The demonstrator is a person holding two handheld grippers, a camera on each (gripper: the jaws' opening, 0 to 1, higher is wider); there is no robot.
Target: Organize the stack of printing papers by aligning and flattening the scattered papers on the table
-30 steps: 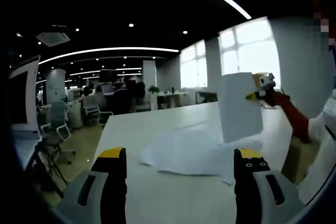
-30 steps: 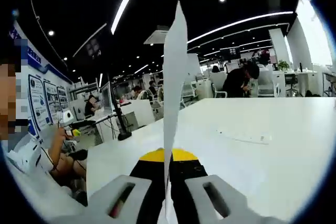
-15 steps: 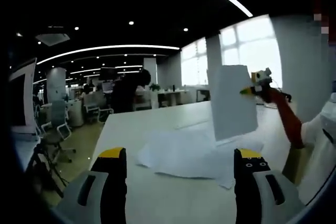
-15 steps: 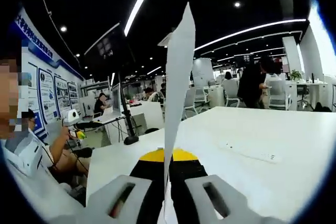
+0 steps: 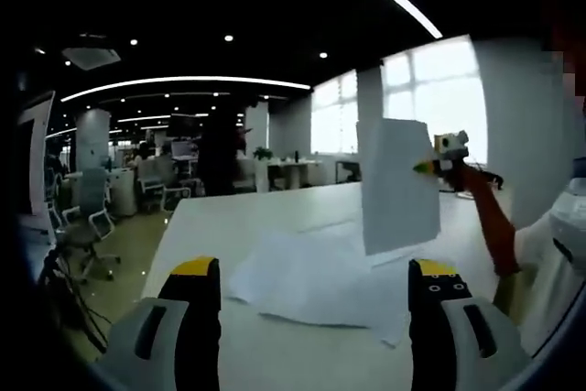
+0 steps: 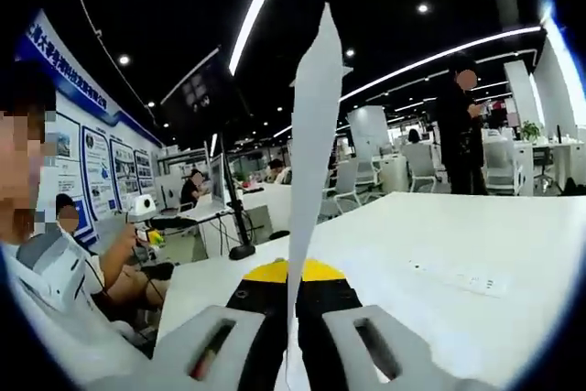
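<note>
While left gripper (image 5: 311,304) waited with jaws wide apart, messy pile of white paper sheets (image 5: 316,272) lay on white table (image 5: 229,217). Right gripper (image 6: 293,295) pinched one thin white sheet (image 6: 311,162) upright; weak pinch might drop it.

The left hand-held gripper (image 5: 311,295) is held level and low, its two yellow-tipped jaws spread wide apart with nothing between them; the right hand-held gripper (image 6: 293,295) has its jaws pressed together, pinching a sheet of paper (image 6: 311,135) upright by its lower edge; seen from the left gripper view, it is raised on an outstretched orange-sleeved arm (image 5: 487,222).
</note>
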